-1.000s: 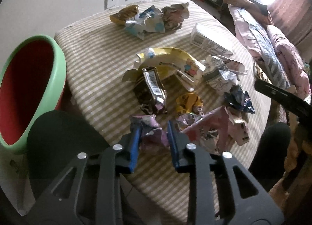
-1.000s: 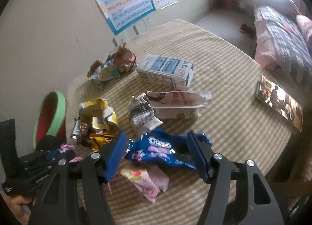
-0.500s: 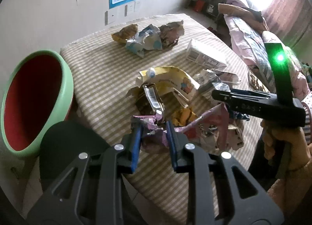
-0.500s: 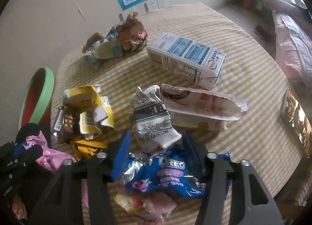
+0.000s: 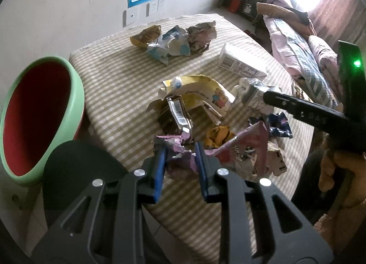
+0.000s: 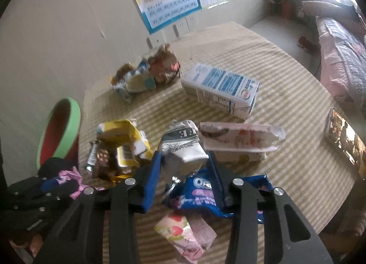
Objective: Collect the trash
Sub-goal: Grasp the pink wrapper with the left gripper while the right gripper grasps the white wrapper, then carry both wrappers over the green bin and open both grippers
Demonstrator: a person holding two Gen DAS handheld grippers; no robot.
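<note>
Trash lies on a round table with a striped cloth. My left gripper is shut on a crumpled pink wrapper, held at the table's near edge; it also shows in the right wrist view. My right gripper is open; its fingers straddle a black-and-white wrapper and a blue Oreo wrapper. A green bin with a red inside stands left of the table.
On the table are a milk carton, a yellow carton, a brown wrapper, a long pink-white packet, a strawberry wrapper, a far pile of wrappers and a phone. A bed is right.
My left gripper has closed on the pink wrapper and lifted it slightly. My right gripper has moved forward over the Oreo and black-and-white wrappers and narrowed somewhat.
</note>
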